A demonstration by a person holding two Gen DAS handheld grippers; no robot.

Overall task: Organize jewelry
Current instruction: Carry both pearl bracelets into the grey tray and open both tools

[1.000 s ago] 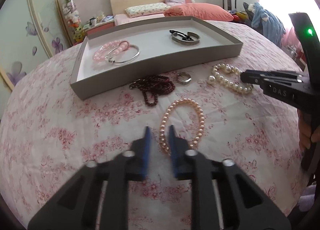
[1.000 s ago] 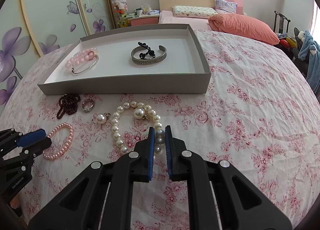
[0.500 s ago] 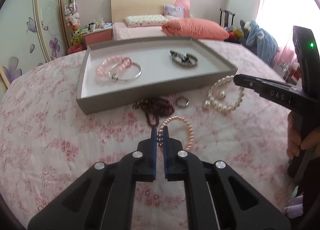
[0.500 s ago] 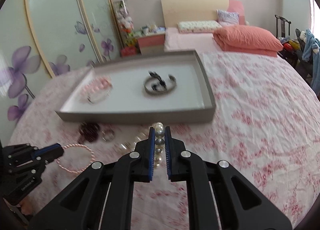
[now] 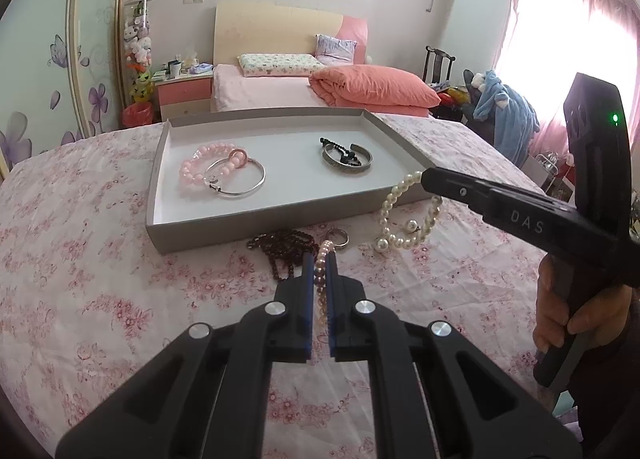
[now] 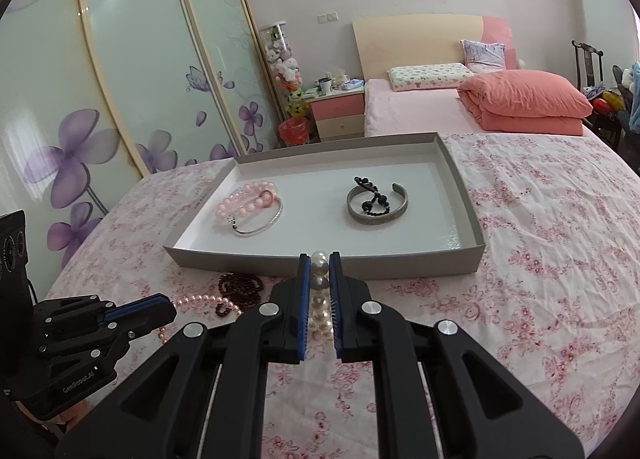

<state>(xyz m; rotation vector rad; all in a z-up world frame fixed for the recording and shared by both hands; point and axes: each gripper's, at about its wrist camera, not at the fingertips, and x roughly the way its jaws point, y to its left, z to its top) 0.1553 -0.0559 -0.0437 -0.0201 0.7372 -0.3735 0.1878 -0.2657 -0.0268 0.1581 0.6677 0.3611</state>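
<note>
Jewelry is spread over a surface covered in a pink floral cloth (image 5: 100, 299), part of it already in a shallow grey tray (image 5: 224, 225). Inside the tray, from left to right, a pink bead bracelet (image 5: 200, 173) is overlapped by a thin silver bangle (image 5: 250, 183), and a silver cuff (image 5: 347, 160) lies under a string of black beads (image 5: 344, 149). On the cloth just in front of the tray lie dark red beads (image 5: 280, 245) and 1 ring (image 5: 338, 237).

The left tool (image 5: 319, 261) is closed on a strand of small pink pearls (image 5: 320, 271), gripped between its blue pads. The right tool (image 6: 319, 261) is closed on a strand of larger white pearls (image 6: 320, 283); in the left wrist view this strand (image 5: 394, 215) is seen hanging from it in a loop, its lower part apparently resting on the cloth.

Both strands are judged light and limp: they will sag and swing, and smooth round pearls may slip between the pads. A firm pinch across 1 or 2 beads is suited. Care is needed to carry the dangling loops clear of the tray's near wall.
</note>
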